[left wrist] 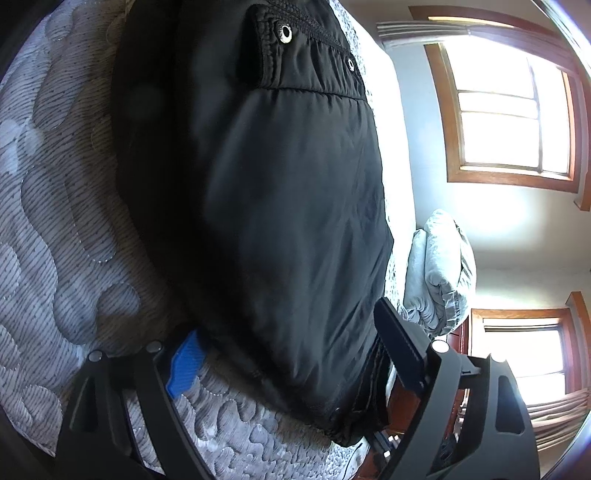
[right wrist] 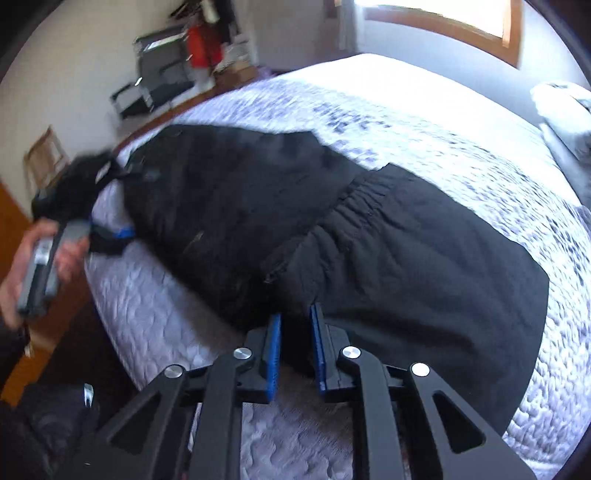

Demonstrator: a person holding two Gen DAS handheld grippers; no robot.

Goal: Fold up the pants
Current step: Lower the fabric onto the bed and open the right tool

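Lying across the bed [right wrist: 424, 122], the black pants [right wrist: 369, 236] sat between the left gripper's [left wrist: 284, 354] wide-spread fingers; the right gripper's [right wrist: 295, 325] fingers stood narrow, holding nothing.

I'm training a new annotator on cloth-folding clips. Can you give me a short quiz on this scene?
1. True or false: the black pants lie on a wooden table.
2. The left hand-held gripper is: A) shut on a pillow; B) wide open, its fingers either side of the pants' near end; C) out of view.
3. Fill in: the two metal eyelets sit on the pants' gathered ____.
Key: 1 false, they lie on the quilted mattress; 2 B; 3 waistband.
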